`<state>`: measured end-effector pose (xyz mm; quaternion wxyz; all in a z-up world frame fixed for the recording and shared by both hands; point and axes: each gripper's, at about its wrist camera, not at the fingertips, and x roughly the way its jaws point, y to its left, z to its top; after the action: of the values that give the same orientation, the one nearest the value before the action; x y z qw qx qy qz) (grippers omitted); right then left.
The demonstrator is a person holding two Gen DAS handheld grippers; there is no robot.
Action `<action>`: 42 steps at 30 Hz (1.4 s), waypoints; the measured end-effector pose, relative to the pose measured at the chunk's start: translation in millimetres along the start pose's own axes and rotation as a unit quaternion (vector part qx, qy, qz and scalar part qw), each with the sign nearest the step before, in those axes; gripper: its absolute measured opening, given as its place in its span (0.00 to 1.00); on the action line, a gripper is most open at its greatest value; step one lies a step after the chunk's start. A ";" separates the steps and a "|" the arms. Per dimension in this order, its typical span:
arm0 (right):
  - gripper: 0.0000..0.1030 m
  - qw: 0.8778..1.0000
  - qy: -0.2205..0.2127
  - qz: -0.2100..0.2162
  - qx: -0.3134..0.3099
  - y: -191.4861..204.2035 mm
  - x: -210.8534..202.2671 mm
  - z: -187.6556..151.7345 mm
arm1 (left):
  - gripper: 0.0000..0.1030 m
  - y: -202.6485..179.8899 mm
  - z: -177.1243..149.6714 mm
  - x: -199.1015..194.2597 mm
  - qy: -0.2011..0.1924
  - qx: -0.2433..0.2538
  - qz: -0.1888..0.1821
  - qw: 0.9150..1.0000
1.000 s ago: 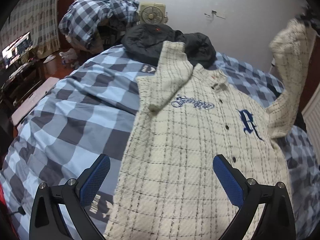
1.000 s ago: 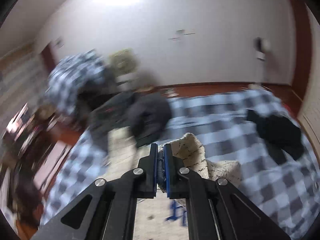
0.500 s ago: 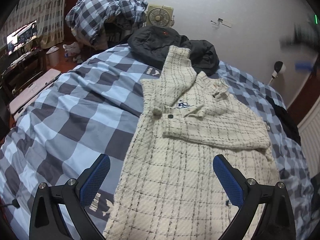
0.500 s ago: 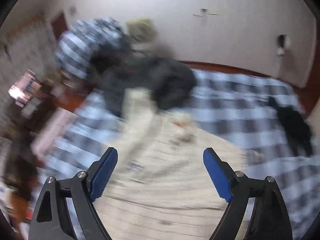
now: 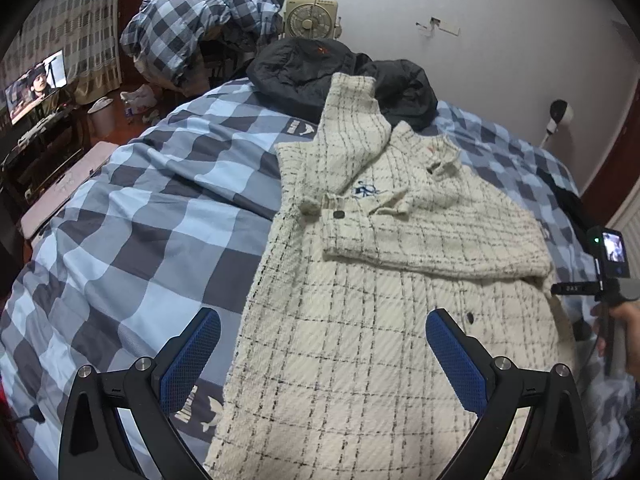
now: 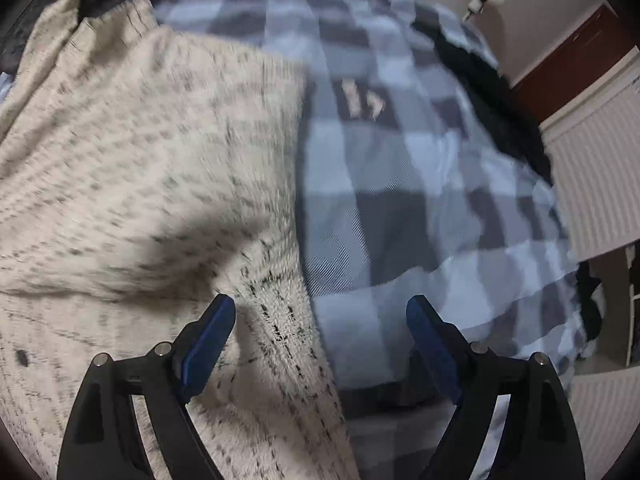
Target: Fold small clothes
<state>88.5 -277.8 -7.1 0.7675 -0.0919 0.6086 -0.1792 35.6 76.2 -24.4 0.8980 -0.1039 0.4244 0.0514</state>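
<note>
Checked bedding (image 5: 132,216) fills both views, with the cream jacket (image 5: 360,320) lying mid-frame, one sleeve folded across. Your left gripper (image 5: 322,354) hovers released above its hem; your right gripper (image 6: 320,334) gapes empty, straddling the jacket's right edge.

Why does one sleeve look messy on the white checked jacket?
On the cream jacket, the right sleeve lies folded flat across the chest, but the left sleeve is only flopped over crookedly, its end sticking up onto the dark coat. It looks unfinished. Both grippers are open, holding nothing.
</note>
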 end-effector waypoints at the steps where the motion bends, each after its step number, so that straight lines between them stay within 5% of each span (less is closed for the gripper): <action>1: 0.83 1.000 0.003 0.011 0.003 -0.2 4.1 -0.6 | 1.00 -1.2 -0.5 2.1 0.003 0.003 0.000 1.000; 4: 0.83 0.998 0.006 0.058 0.005 6.5 14.6 -0.9 | 1.00 -5.1 -2.5 6.8 0.009 0.011 0.005 1.000; 7: 0.82 0.998 -0.006 0.056 0.007 10.7 18.8 -0.6 | 1.00 -8.1 -4.4 11.3 0.015 0.022 0.013 1.000; 8: 0.69 0.998 -0.016 0.057 0.018 6.9 17.6 -0.2 | 1.00 -8.4 -4.7 12.4 0.016 0.024 0.015 0.999; 9: 0.21 0.997 -0.025 0.072 0.031 0.6 16.7 0.7 | 1.00 -8.4 -5.1 13.2 0.018 0.025 0.016 0.999; 10: 0.02 0.994 -0.022 0.098 0.040 -6.2 17.4 1.9 | 1.00 -8.3 -5.6 14.0 0.019 0.025 0.017 0.999; 17: 0.04 0.981 -0.055 0.161 0.093 -51.1 2.1 -3.8 | 1.00 -4.3 -5.1 14.0 0.022 0.020 0.016 0.999; 19: 0.27 0.982 -0.016 0.161 0.096 -54.9 15.8 -5.3 | 1.00 -2.6 -4.5 13.8 0.023 0.016 0.014 1.000; 21: 0.71 0.985 0.053 0.122 0.108 -60.2 37.6 -10.4 | 1.00 0.1 -3.4 12.7 0.022 0.009 0.013 1.000; 26: 0.74 0.954 0.037 0.188 0.232 -106.3 9.3 -16.0 | 1.00 6.1 -0.2 8.1 0.016 -0.005 0.014 1.000; 29: 0.74 0.948 -0.042 0.146 0.280 -124.6 -42.8 -13.5 | 1.00 8.9 1.4 5.1 0.012 -0.012 0.011 1.000; 33: 0.82 0.920 -0.109 0.126 0.355 -129.3 -76.2 -13.7 | 1.00 10.3 1.6 2.8 0.010 -0.016 0.010 1.000; 35: 0.82 0.924 -0.105 0.130 0.344 -111.0 -75.8 -1.3 | 1.00 10.5 1.9 2.3 0.007 -0.013 0.016 1.000; 40: 0.82 0.974 -0.087 0.081 0.192 -14.5 -67.4 30.2 | 1.00 14.0 1.6 6.0 0.013 -0.018 0.022 1.000; 42: 0.82 0.985 -0.078 0.072 0.135 22.3 -58.8 31.6 | 1.00 15.3 0.7 9.1 0.018 -0.020 0.023 0.999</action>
<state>111.2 -237.0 45.6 0.8290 0.0431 0.5219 -0.1962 39.1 91.3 -33.2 0.8868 -0.1130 0.4412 0.0782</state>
